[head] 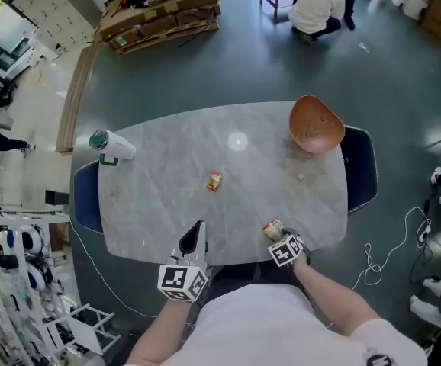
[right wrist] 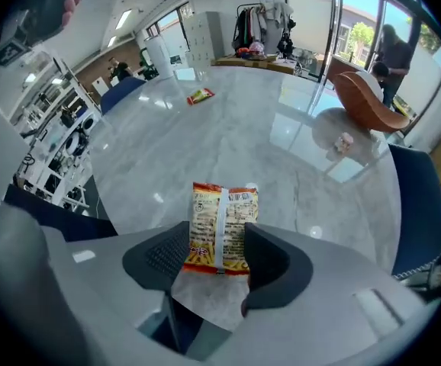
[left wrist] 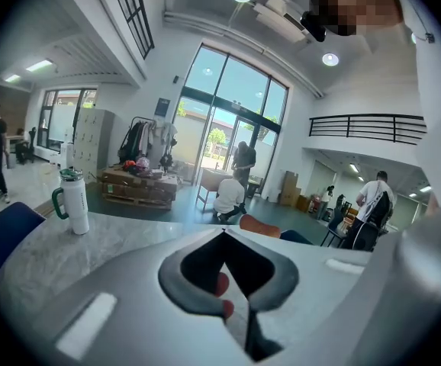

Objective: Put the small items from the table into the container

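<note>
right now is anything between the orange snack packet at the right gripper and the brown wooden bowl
Nothing tall. The right gripper straddles the orange snack packet, jaws open; only a small pale item lies on the marble table before the brown wooden bowl.

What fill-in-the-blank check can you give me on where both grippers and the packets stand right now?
The right gripper has its jaws ____ on either side of a snack packet.
The left gripper has its jaws ____, tip against tip.
A second snack packet lies near the ____ of the table.
Missing words: open; shut; middle.
</note>
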{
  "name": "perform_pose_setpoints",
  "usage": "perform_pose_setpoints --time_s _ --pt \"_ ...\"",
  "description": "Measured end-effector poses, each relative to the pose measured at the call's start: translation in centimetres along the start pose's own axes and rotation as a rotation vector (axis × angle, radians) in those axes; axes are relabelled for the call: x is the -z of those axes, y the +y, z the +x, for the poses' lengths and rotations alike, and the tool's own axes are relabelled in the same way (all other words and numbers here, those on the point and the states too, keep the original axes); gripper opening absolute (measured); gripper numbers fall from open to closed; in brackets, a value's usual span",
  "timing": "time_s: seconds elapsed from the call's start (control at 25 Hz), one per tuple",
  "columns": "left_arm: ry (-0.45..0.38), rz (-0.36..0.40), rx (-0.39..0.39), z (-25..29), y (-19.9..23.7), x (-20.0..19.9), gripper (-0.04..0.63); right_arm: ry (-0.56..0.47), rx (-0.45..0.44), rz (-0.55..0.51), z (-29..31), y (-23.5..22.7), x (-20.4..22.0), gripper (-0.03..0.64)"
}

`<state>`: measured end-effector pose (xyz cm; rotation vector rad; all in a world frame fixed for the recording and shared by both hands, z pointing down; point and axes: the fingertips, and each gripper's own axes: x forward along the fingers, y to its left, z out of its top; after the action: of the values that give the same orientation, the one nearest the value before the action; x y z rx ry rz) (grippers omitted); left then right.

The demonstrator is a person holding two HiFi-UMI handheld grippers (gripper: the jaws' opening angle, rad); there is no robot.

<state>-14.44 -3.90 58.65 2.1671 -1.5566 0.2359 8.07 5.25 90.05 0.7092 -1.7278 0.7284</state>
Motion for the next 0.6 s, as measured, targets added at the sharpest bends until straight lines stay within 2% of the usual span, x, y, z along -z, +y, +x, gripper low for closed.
perform_pose_setpoints --time_s 0.08,0.24,0.44,0.52,0.6 --pt "0.004 -0.006 -0.001 0.0 0.1 0.1 0.005 0.013 0.022 -0.016 0.5 -0.1 0.3 0.194" --pt "0.004 0.001 0.011 0.2 -0.1 0.1 0.005 -0.006 0.021 -0.005 0.3 0.0 -0.1 0.132" --pt "-0.009 0.002 0.032 1.2 -0.9 -0.4 0.005 -0.06 0.007 0.047 -1.9 -1.0 -1.2 0.108" --pt "-0.017 0.009 0.045 1.8 -1.1 -0.8 0.005 -0.115 0.014 0.067 -3.6 -1.5 -2.6 0.107" --pt "-0.029 0.016 0.058 2.3 -1.3 -1.3 0.005 -0.213 0.012 0.104 -6.0 -2.0 -5.0 0.106"
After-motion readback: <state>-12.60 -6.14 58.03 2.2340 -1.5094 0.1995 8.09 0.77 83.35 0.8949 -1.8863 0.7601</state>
